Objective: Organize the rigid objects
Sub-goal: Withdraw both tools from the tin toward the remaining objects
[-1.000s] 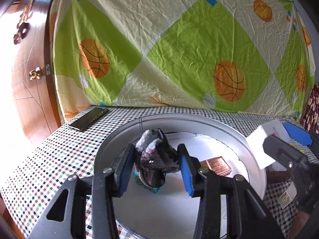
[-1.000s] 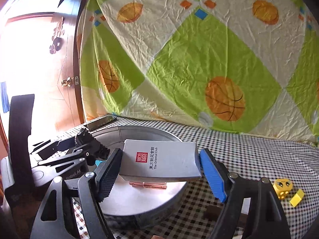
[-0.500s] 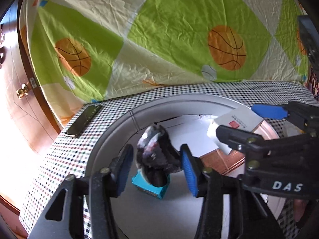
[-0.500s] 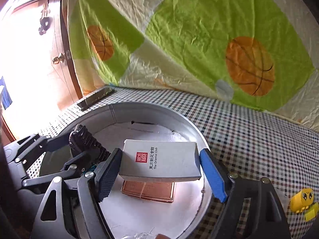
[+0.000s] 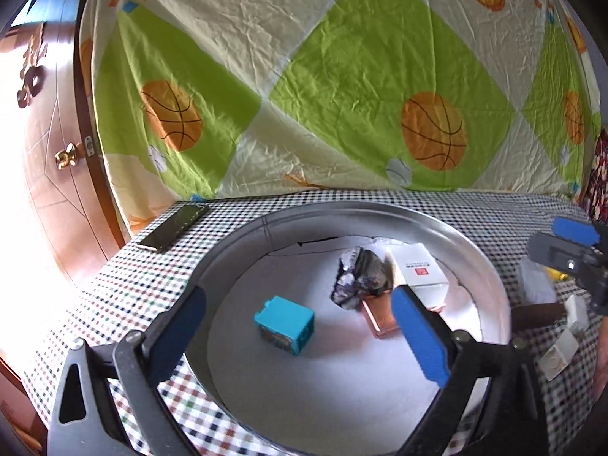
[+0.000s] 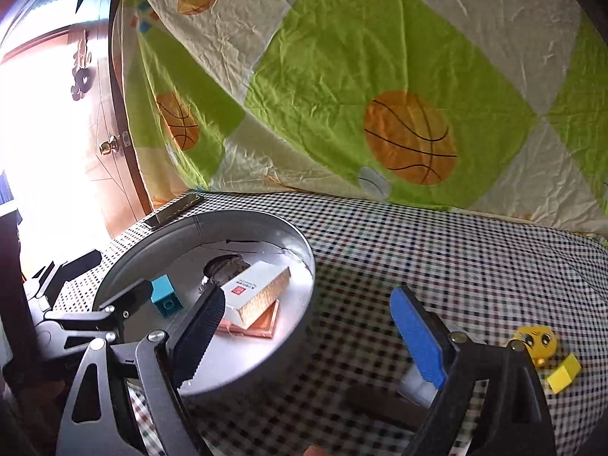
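Note:
A round metal tin [image 5: 490,266] [image 6: 304,254] with a white floor stands on the checked table. In it lie a dark crumpled lump [image 5: 359,279] [image 6: 226,268], a white box with a red seal [image 5: 418,266] [image 6: 258,290] resting on a copper-coloured flat case [image 5: 380,317] [image 6: 262,326], and a teal block [image 5: 285,325] [image 6: 166,296]. My left gripper [image 5: 300,334] is open and empty over the tin's near side. My right gripper [image 6: 307,336] is open and empty, to the right of the tin above the table.
A black phone [image 5: 173,228] [image 6: 174,211] lies at the table's far left. A yellow toy face [image 6: 534,344] and a yellow cube [image 6: 564,378] lie on the right. White blocks [image 5: 562,349] and a dark brown bar [image 5: 535,313] lie right of the tin. A basketball-print cloth hangs behind.
The left gripper let go of the dark lump, which now lies in the tin, and pulled back. The right gripper released the white box onto the copper case and withdrew right.

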### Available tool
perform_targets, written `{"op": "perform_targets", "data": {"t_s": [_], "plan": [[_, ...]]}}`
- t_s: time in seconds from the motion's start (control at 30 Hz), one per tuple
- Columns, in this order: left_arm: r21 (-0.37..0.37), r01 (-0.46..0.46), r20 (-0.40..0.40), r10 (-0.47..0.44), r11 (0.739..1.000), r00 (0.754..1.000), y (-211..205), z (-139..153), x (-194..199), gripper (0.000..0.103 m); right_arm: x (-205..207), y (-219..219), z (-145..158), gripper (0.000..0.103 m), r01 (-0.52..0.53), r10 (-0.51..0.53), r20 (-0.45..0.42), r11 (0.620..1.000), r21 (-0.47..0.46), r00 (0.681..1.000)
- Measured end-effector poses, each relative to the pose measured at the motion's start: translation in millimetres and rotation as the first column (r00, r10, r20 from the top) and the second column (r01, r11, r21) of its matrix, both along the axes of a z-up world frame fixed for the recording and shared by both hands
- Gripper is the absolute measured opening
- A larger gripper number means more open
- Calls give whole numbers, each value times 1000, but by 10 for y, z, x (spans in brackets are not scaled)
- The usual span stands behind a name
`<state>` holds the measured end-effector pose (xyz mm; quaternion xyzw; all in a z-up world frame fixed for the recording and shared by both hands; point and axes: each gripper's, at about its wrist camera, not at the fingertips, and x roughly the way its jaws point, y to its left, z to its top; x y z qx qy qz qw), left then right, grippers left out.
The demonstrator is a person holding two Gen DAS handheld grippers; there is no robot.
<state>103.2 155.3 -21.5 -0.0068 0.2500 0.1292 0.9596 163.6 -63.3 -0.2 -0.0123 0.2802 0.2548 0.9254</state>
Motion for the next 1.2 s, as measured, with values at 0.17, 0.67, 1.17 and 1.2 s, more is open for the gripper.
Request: {"op": "perform_targets", "data": {"t_s": [0.17, 0.67, 1.17, 1.2], "plan": [[-46, 41, 32, -40, 998, 999, -246, -1, -126, 100, -172, -739, -8, 91, 127, -127, -1, 992, -3, 992], [-13, 237, 54, -236, 971, 970, -1436, -79, -227, 100, -183, -1327, -494, 91, 276, -293, -102, 949, -151, 951], [-41, 304, -25, -305, 952, 952, -1642, -188, -64, 100, 117, -1252, -761, 62, 177, -228, -277, 965, -195, 934], [-43, 308, -26, -309, 951, 951, -1645, -188, -65, 100, 114, -1275, -757, 61, 177, -223, -280, 968, -179, 934]]}}
